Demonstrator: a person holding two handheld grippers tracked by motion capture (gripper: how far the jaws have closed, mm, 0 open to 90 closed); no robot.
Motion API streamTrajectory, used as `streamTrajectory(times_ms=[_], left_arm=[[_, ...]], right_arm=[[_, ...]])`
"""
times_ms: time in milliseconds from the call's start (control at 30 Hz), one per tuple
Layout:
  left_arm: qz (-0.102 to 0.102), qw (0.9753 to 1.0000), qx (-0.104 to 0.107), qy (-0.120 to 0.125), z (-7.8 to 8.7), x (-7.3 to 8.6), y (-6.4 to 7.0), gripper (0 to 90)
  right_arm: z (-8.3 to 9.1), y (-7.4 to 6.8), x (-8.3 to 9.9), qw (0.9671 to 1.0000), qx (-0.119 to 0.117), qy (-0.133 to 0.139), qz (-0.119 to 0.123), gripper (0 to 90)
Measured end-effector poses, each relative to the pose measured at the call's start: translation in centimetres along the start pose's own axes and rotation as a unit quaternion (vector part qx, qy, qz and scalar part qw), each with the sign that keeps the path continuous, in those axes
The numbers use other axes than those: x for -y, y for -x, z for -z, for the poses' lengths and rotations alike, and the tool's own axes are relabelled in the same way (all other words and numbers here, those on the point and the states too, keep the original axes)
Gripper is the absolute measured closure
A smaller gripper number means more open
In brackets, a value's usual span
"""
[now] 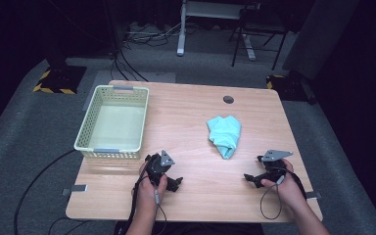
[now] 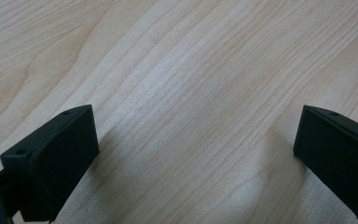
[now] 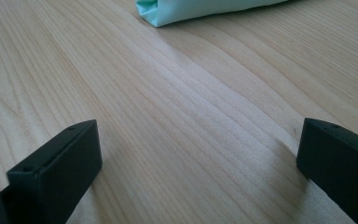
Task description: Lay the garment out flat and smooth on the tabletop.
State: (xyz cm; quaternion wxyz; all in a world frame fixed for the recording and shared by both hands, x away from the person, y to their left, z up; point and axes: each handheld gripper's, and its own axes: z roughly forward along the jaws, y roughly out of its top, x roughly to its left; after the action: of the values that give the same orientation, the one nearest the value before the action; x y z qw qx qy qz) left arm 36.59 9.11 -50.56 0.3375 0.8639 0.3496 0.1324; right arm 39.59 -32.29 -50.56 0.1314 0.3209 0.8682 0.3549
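Clearly nearer the right gripper (image 1: 252, 176), fingers apart: crumpled teal cloth (image 1: 224, 135), ahead-left, long axis pointing away; left gripper (image 1: 176, 183) likewise agape.

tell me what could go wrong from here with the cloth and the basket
1. The crumpled teal cloth lies loosely bunched, so a pinch by the right gripper, whose jaws stand wide open, might catch only one fold and let the rest drag.
2. The basket sits close to the table's left edge; a nudge while dropping the cloth in could push it off.
3. The left gripper is open over bare wood, near the basket's front rim, and could bump it.
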Motion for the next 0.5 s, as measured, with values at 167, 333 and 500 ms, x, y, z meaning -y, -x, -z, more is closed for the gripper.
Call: streamTrajectory(times_ms=[167,333,500], left_arm=[[-0.001,1.0,-0.001,-0.001,-0.09,-0.13,-0.29,0.1],[-0.002,1.0,0.001,0.0,-0.12,-0.16,-0.31,0.1],[-0.001,1.0,0.001,0.0,-0.13,-0.15,-0.3,0.1]], right_arm=[[-0.07,-0.13,-0.07,0.9999,0.007,0.0,-0.008,0.3],[0.27,-0.27,-0.4,0.9999,0.007,-0.014,-0.002,8.4],[0.62,-0.29,-0.87,0.9999,0.004,-0.014,-0.005,14.6]])
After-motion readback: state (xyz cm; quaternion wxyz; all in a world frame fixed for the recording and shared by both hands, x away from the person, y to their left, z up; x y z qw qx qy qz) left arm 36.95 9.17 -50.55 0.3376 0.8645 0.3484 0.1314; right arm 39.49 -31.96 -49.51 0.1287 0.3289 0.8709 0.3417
